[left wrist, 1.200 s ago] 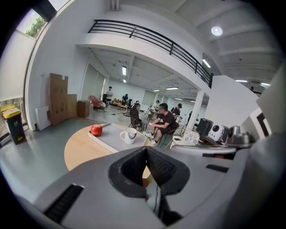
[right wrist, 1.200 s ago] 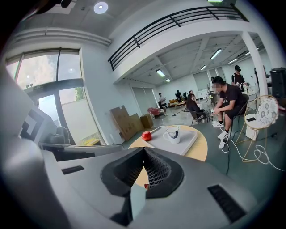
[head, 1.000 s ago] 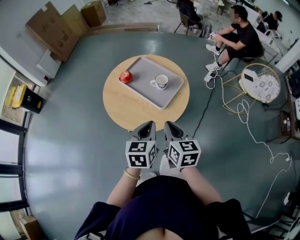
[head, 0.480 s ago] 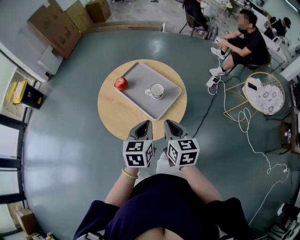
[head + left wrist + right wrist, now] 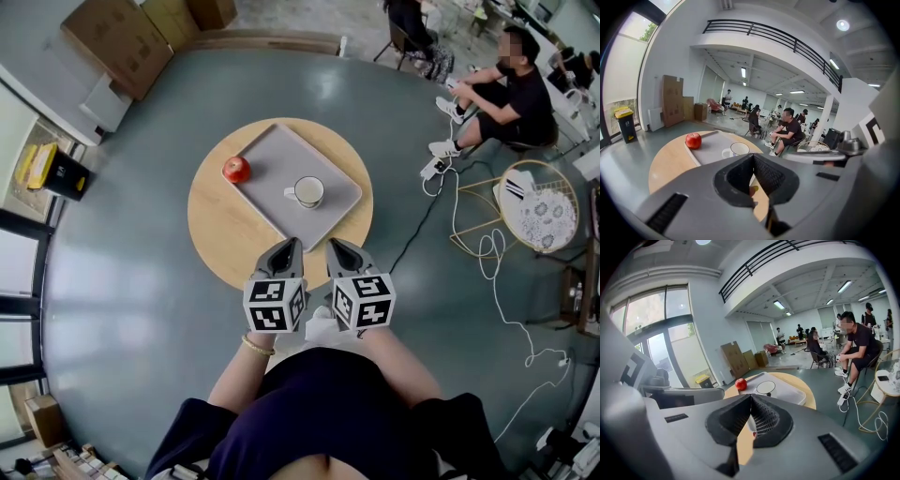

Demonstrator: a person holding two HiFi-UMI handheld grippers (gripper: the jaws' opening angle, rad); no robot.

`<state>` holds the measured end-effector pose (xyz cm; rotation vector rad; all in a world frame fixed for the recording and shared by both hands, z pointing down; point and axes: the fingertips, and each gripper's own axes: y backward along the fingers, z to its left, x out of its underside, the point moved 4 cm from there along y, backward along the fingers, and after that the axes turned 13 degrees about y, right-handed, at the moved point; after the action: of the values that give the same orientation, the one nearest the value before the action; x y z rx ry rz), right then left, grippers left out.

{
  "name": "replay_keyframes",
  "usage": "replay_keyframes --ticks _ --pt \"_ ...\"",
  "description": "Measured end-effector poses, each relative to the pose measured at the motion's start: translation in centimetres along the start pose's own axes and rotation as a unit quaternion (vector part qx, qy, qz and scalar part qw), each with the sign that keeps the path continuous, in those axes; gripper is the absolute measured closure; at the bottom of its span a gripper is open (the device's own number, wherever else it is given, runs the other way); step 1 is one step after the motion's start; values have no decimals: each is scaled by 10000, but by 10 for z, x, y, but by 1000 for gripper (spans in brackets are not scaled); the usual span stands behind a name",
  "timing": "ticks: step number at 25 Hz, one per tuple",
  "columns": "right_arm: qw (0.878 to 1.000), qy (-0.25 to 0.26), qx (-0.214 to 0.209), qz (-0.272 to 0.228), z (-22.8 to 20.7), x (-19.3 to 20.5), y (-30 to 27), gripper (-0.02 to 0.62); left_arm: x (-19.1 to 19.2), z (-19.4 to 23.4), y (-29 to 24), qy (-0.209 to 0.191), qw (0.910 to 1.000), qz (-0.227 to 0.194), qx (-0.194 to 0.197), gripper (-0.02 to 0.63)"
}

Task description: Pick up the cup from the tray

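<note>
Tray (image 5: 272, 155): grey, rectangular, set cornerwise on the round wooden table (image 5: 217, 230).
Cup (image 5: 308, 192): white, upright on the tray, toward its near-right side; handle turned toward the apple's side.
Apple (image 5: 236, 170): red, on the tray's left corner, well apart from the cup.
Left gripper (image 5: 292, 244): jaws closed tip to tip, nothing between them; short of the tray's near corner.
Right gripper (image 5: 336, 245): jaws pressed together, empty; short of the tray, just beside the left gripper.
Seated person (image 5: 506, 89): well beyond the tray's right side.
</note>
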<state>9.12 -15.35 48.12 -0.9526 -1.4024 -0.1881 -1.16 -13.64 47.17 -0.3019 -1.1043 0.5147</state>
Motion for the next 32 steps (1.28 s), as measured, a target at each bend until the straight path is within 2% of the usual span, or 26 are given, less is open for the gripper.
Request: replay_keyframes --ticks 7,16,22,26,32 --pt "9996 -17 -183 214 -9 5 -21 587 7 10 -22 201 9997 138 -99 599" --pt "9983 -10 -184 553 -14 14 -63 586 11 41 -48 329 9982 404 -306 600" --pt "9967 -190 -158 772 -20 29 -97 581 15 56 -64 353 9970 657 -229 598" --pt "9947 -254 -65 995 -30 41 -125 421 14 65 -73 419 9961 733 -240 600" --pt "9936 34 325 1078 -47 47 -168 253 17 81 -78 505 9944 891 -281 599"
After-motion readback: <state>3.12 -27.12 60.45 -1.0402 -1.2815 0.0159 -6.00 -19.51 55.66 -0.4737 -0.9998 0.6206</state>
